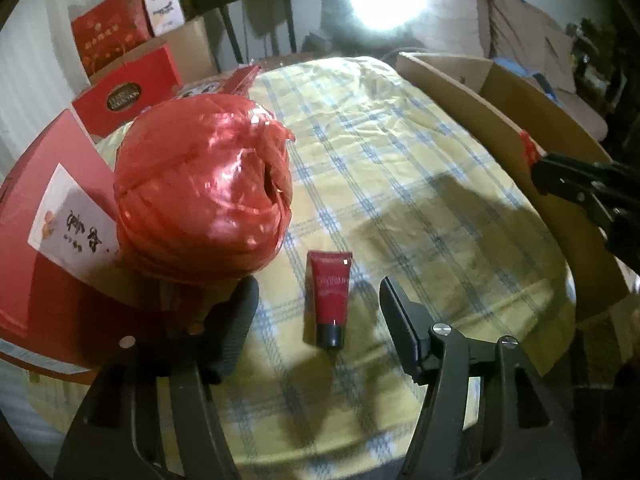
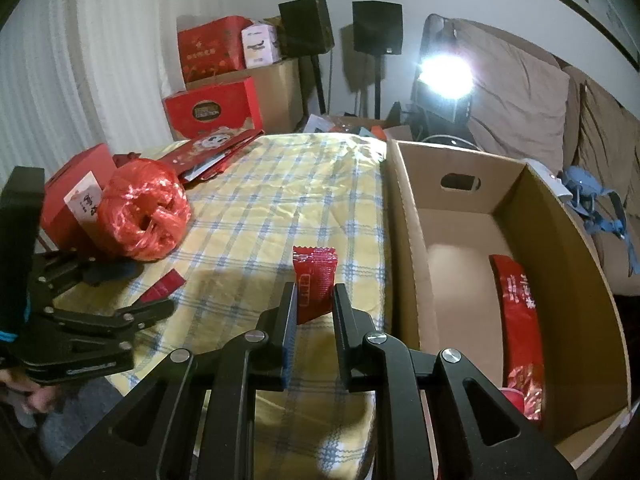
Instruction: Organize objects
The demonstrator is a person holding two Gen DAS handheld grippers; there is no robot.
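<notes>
In the left wrist view my left gripper (image 1: 315, 291) stands open over the yellow checked cloth (image 1: 400, 160). A small red tube with a dark cap (image 1: 329, 300) lies flat between its fingers, with a gap on each side. A red ball of plastic twine (image 1: 204, 184) sits just beyond the left finger. My right gripper (image 2: 315, 290) is shut on a small red sachet (image 2: 314, 276), held upright above the cloth beside the cardboard box (image 2: 404, 220). The right wrist view also shows the left gripper (image 2: 154, 288) around the tube (image 2: 166, 282).
The open cardboard box (image 1: 500, 120) runs along the cloth's right side, and a long red packet (image 2: 520, 320) lies inside. A red gift box with a white card (image 1: 48, 240) stands behind the twine. More red boxes (image 2: 212, 108), speakers and a bright lamp (image 2: 444, 72) stand beyond.
</notes>
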